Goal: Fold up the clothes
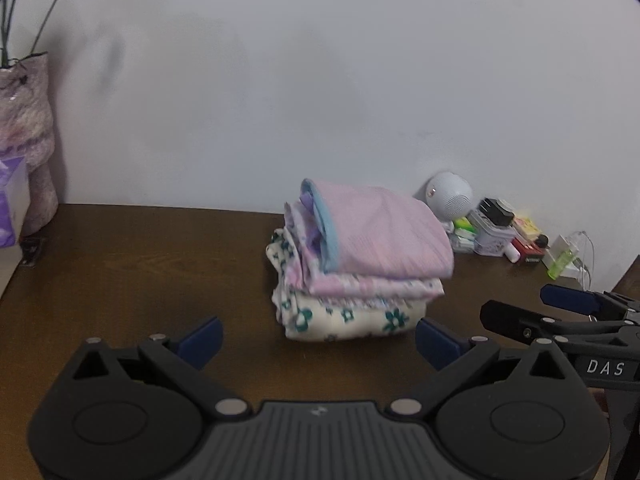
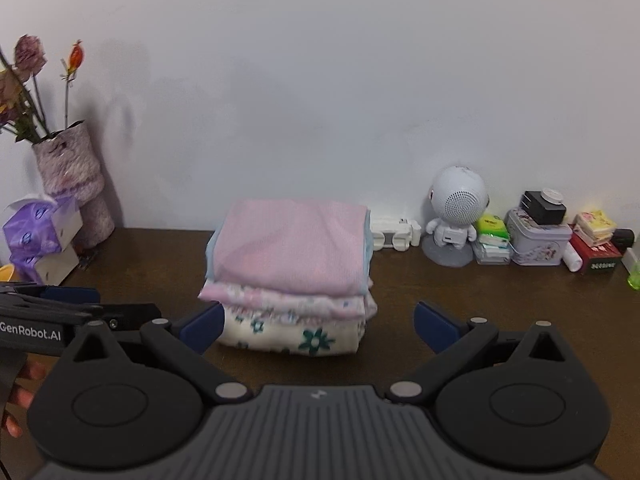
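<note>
Folded clothes sit in a neat three-layer stack (image 2: 292,276) on the dark brown wooden tabletop (image 2: 480,300): a soft pink knit piece edged in pale blue on top (image 2: 292,244), a thin lilac-and-white printed layer in the middle (image 2: 280,300), and a cream cloth with teal flowers at the bottom (image 2: 296,338).

Behind the stack, against the white wall, stand a round-headed white toy robot with a perforated speaker face (image 2: 456,212), a lilac tin (image 2: 538,240) and small packets whose print is too blurred to read. To the left are a mottled purple vase of dried flowers (image 2: 74,184) and a purple tissue box (image 2: 38,228).

Both tongs hover low before the stack, touching nothing: the left tongs (image 1: 318,336) are spread wide, and so are the right tongs (image 2: 318,326) (blue pads on black arms). One body reads "GenRobot.AI", the other "DAS". Fingers (image 2: 20,396) of a hand curl beneath the left handle.
</note>
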Action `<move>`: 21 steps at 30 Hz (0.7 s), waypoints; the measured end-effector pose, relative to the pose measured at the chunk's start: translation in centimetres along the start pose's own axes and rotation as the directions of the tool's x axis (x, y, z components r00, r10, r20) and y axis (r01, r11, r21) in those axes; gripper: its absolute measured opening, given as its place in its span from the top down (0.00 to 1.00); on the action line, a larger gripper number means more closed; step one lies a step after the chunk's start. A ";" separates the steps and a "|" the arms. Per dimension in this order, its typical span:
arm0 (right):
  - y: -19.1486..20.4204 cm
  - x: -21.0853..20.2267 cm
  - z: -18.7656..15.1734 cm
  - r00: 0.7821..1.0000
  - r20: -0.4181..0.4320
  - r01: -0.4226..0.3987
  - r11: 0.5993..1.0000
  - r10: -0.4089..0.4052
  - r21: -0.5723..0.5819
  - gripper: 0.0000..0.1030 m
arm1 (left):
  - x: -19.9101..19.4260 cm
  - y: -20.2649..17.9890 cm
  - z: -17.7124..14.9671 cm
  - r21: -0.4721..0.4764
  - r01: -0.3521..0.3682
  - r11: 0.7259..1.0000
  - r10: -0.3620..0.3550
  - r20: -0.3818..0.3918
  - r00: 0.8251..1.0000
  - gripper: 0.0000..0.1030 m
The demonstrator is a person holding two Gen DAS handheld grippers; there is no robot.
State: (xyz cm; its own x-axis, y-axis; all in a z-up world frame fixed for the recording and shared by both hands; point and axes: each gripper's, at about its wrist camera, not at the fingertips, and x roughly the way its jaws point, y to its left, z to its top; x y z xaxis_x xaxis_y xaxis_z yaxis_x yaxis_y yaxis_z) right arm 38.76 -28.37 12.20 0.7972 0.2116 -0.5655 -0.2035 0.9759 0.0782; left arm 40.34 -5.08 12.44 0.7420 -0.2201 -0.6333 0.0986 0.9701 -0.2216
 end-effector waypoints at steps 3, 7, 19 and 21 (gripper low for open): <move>0.6 -1.8 -1.0 1.000 -0.001 0.006 1.000 -0.006 -0.004 0.00 | -2.1 -0.5 -1.4 0.011 0.002 1.000 -0.002 0.011 1.000 0.00; 1.6 -4.3 -2.7 1.000 -0.008 0.016 1.000 -0.017 -0.016 0.00 | -5.1 -1.0 -3.3 0.009 0.011 1.000 -0.011 0.023 1.000 0.00; 4.2 -12.4 -8.9 1.000 -0.004 0.020 1.000 -0.020 -0.013 0.00 | -14.2 -2.2 -11.0 0.061 0.030 0.998 -0.032 0.045 0.998 0.00; 4.6 -13.6 -10.1 1.000 -0.004 0.021 1.000 -0.021 -0.007 0.00 | -15.5 -2.3 -12.4 0.070 0.035 0.997 -0.038 0.045 0.998 0.00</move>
State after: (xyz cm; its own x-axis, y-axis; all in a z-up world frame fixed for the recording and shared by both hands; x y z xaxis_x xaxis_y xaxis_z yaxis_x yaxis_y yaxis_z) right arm 21.24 -27.25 11.90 0.7989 0.1910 -0.5704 -0.1911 0.9797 0.0604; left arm 20.37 -5.19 13.55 0.7668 -0.2520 -0.5903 0.1708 0.9667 -0.1907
